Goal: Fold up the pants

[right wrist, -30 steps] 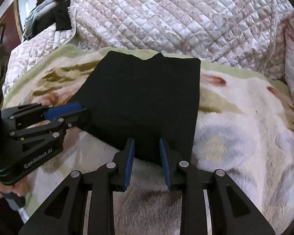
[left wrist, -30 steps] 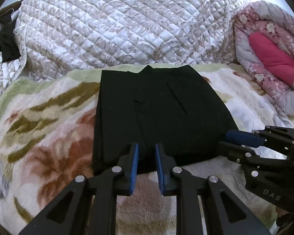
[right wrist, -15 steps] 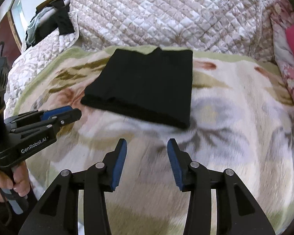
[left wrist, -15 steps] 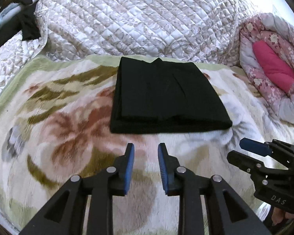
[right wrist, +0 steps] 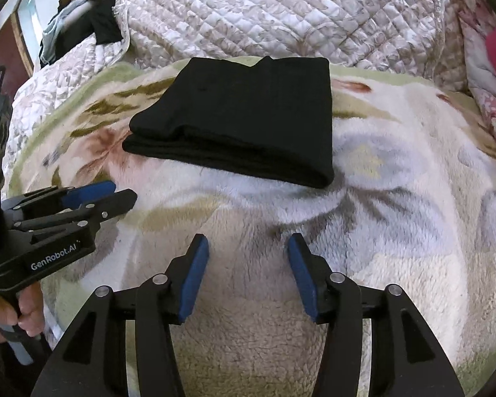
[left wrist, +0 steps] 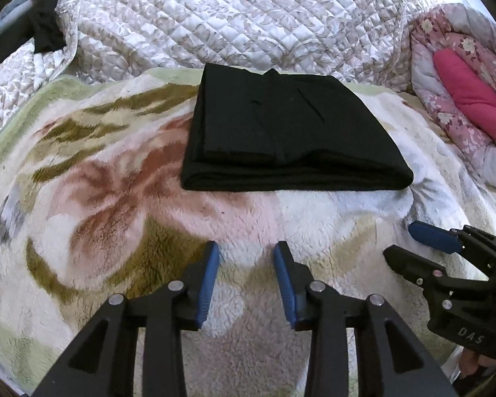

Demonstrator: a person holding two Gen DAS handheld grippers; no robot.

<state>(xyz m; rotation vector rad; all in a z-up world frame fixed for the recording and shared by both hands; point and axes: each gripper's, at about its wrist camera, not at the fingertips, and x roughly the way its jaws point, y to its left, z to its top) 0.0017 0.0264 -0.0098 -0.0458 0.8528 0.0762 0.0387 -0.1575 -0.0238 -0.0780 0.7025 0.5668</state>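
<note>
Toward the far side of the bed, just short of the heaped white quilted coverlet [left wrist: 234, 16], the black soft-knit pants [left wrist: 291, 135] lie folded into a flat rectangular stack on the fluffy floral fleece blanket [left wrist: 115, 205]. Several layers show along the near edge, so the folding looks all but finished.

The fabric reads as light, limp and slightly grippy, not slippery. It will sag and slide open if lifted by one layer. My judgement is that any further hold should pinch the full thickness at the two near corners, or scoop under the rounded fold on the right side.

Both grippers hang over bare blanket near the bed's front edge, well apart from the pants. The left gripper [left wrist: 246, 278] has its jaws opening with nothing between them; the right gripper [right wrist: 248, 274] is opening wider, likewise empty.

Open blanket lies between grippers and stack and to the left of it. The coverlet crowds the far edge, and a pink flowered quilt roll [left wrist: 463, 99] hems the right corner, so moves are freest toward the front.
</note>
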